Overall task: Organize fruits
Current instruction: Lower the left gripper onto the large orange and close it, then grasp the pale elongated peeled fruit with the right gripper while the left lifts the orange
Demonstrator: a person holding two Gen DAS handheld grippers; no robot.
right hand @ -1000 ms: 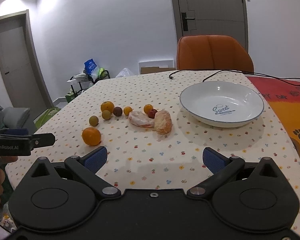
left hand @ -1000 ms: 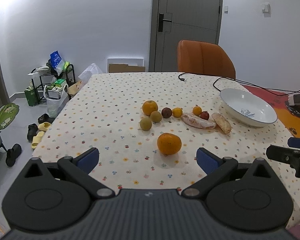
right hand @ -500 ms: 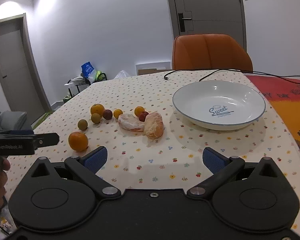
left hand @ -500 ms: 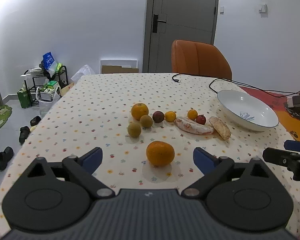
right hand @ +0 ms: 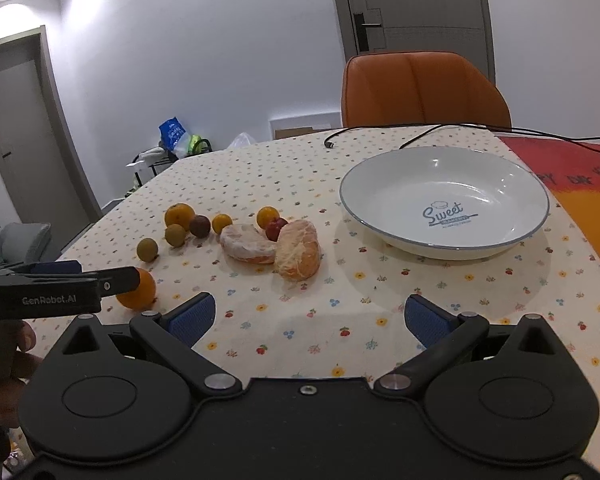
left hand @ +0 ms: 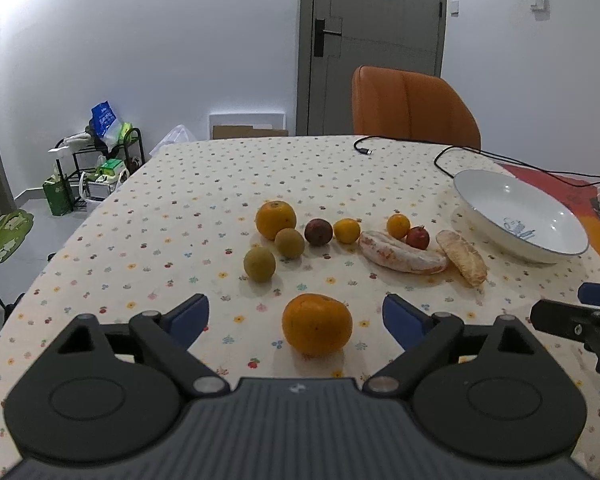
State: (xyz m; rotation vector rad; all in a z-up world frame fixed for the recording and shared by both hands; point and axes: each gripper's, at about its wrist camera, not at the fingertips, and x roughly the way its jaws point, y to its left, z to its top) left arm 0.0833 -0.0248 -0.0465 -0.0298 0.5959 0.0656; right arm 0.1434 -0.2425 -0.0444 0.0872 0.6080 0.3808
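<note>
- Spread across the desk (left hand: pixel 172 184), under a flower-print cloth: a white plate (right hand: pixel 444 204) at the right, bare inside apart from the printed word "Sweet".
- Cut off at the right edge of the left wrist view: the right hand-held gripper (left hand: pixel 572 320), only its finger ends showing; wide open in its own view (right hand: pixel 308 316), over bare cloth in front of the plate.
- Partly hidden behind the left hand-held gripper's finger in the right wrist view: a large orange (right hand: pixel 138 290).
- Left hand-held gripper (left hand: pixel 296 316): open, blue pads either side of that orange (left hand: pixel 317 324), not touching it.
- Farther back, a loose row: two peeled citrus pieces (left hand: pixel 404 256), then small round fruits (left hand: pixel 288 242); kinds hard to make out.
</note>
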